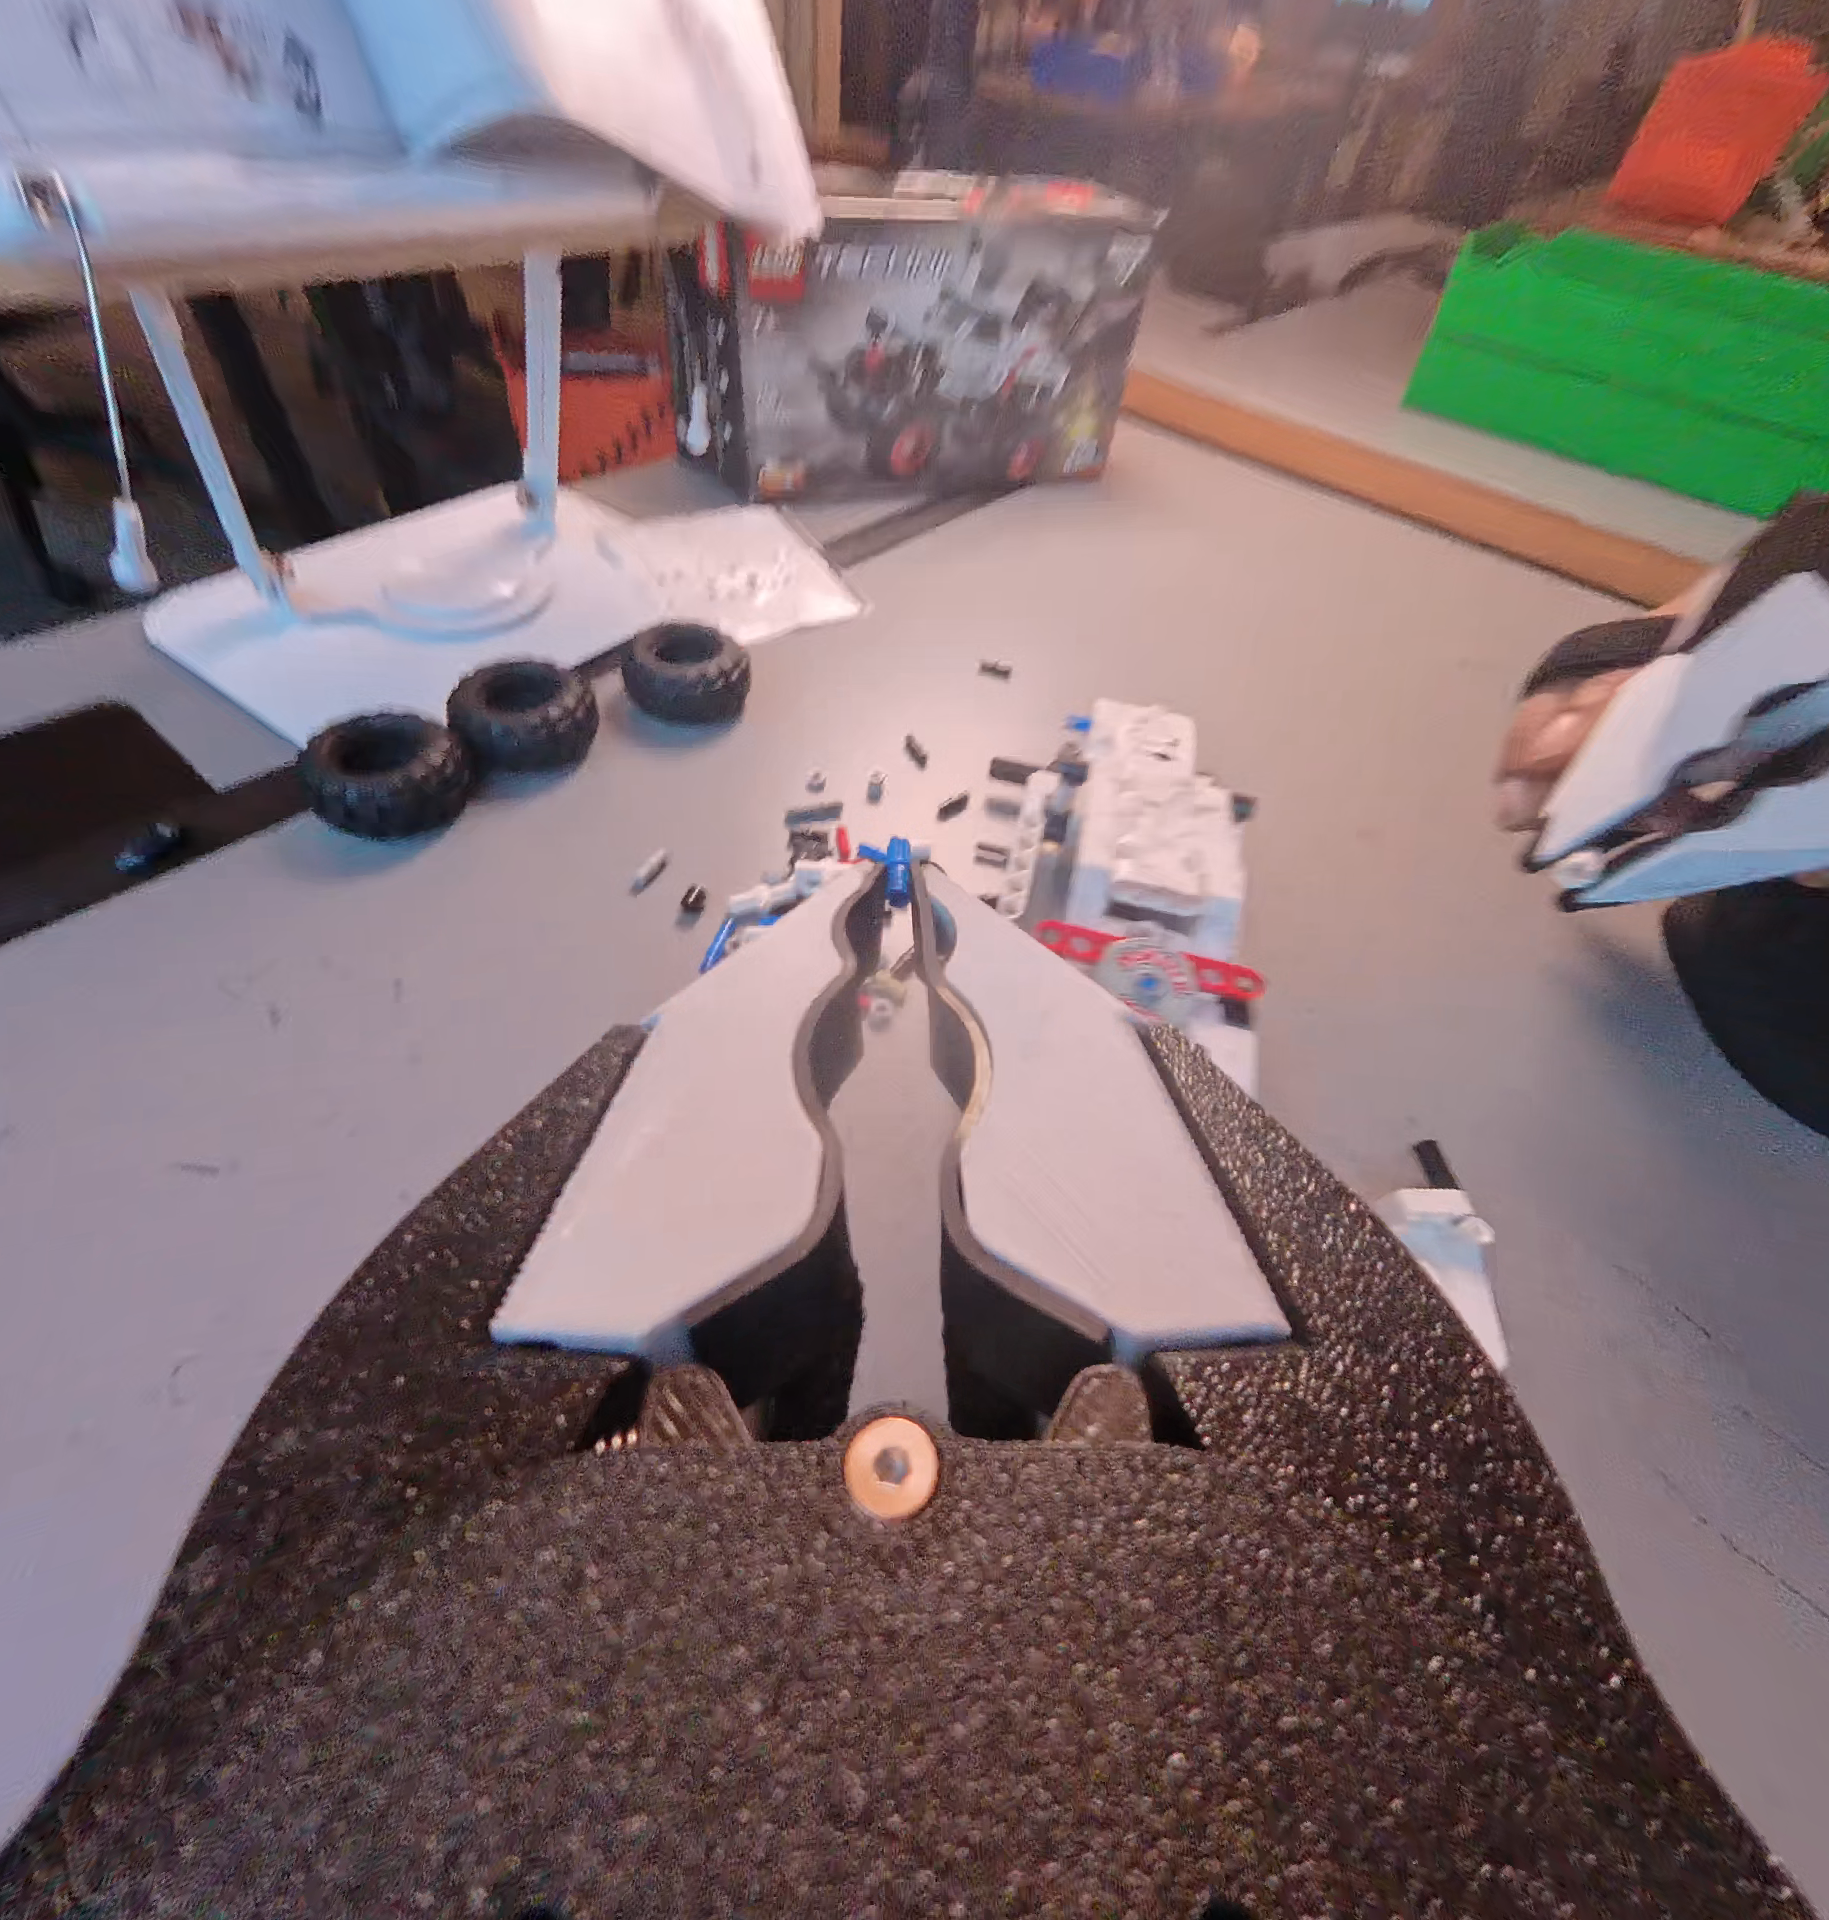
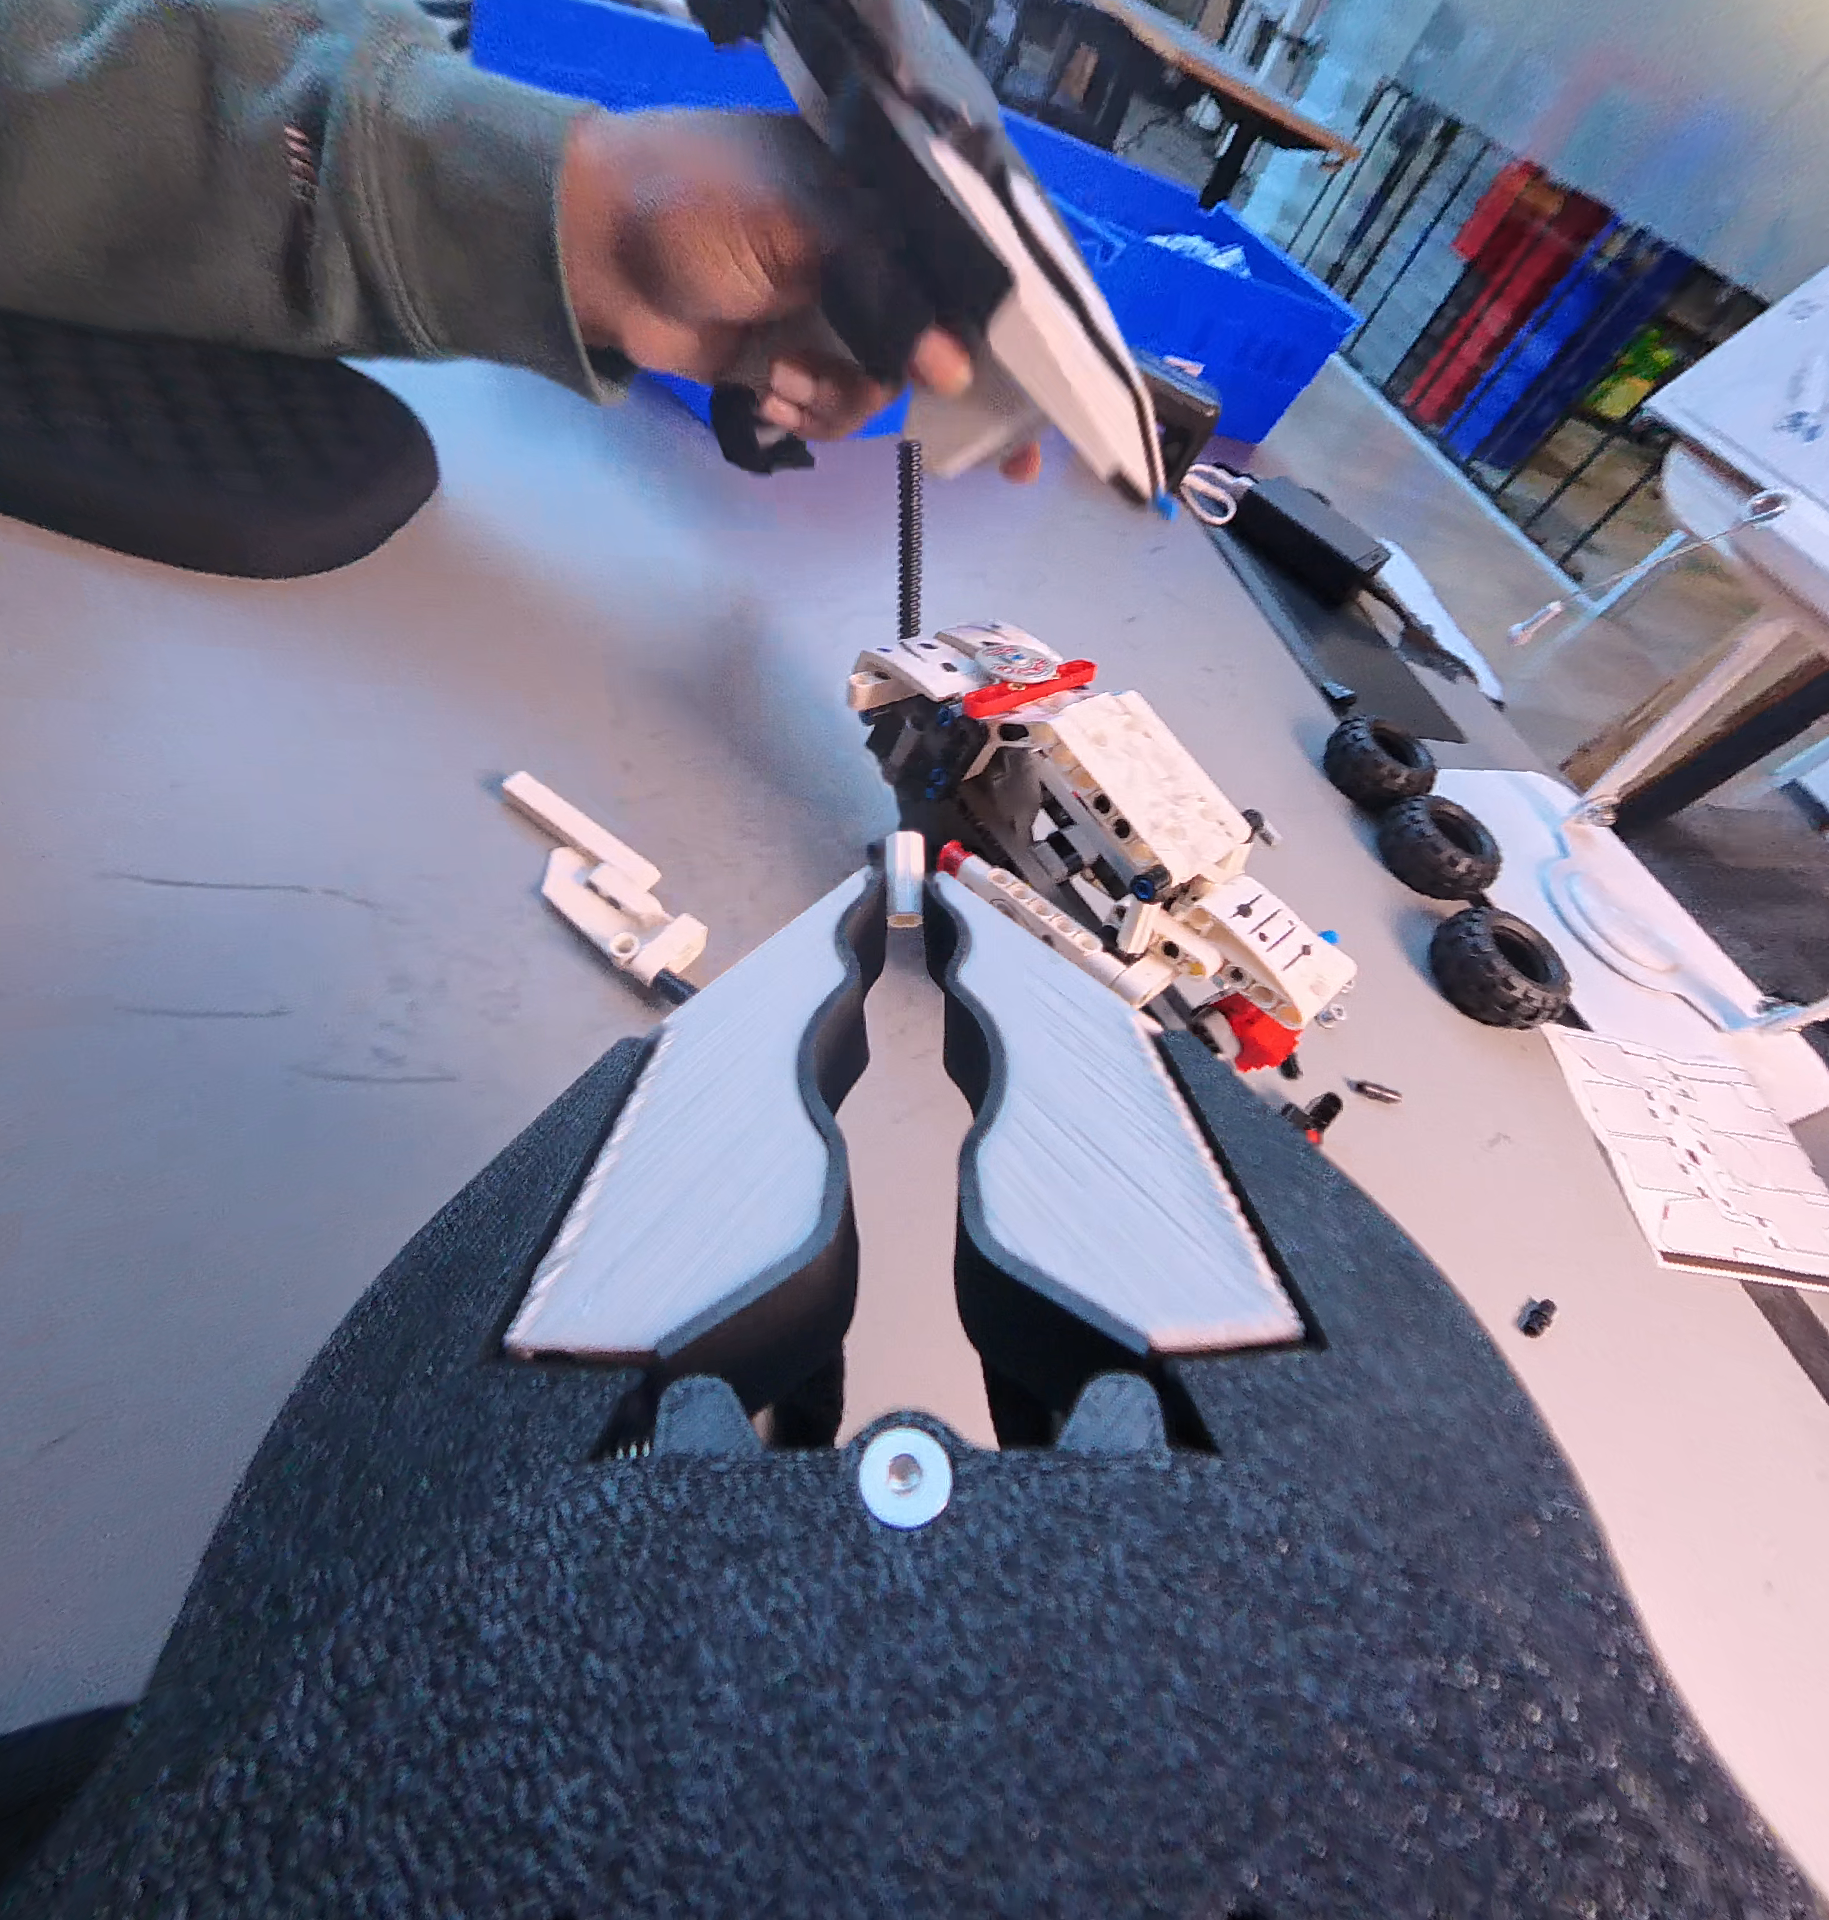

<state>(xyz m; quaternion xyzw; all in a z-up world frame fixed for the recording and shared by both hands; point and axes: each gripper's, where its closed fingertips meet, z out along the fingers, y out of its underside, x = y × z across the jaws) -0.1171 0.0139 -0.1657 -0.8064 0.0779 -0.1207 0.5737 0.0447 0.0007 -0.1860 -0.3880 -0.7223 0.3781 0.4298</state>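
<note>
Left gripper (image 1: 894,883): jaws clenched on a blue pin (image 1: 897,871) at the tips, above loose small parts (image 1: 816,821) on the grey counter (image 1: 1409,1143). Just right of the tips, a white model (image 1: 1149,831), partly built, red beam in front. Left, three tires (image 1: 523,717) in a row by a white stand (image 1: 370,623); beyond, a box (image 1: 931,353) – seen only in the left wrist view.

Right gripper (image 2: 904,894): jaws clenched on a white tube (image 2: 904,878), just short of the model (image 2: 1097,810). Only this view shows a white bracket (image 2: 603,883) on the counter, left of the tips, and a black spring-like rod (image 2: 909,540) upright behind the model. Tires (image 2: 1440,847) right. Farther back, a hand (image 2: 712,270) holds the left gripper (image 2: 1149,488) aloft before a blue bin (image 2: 1201,281).
</note>
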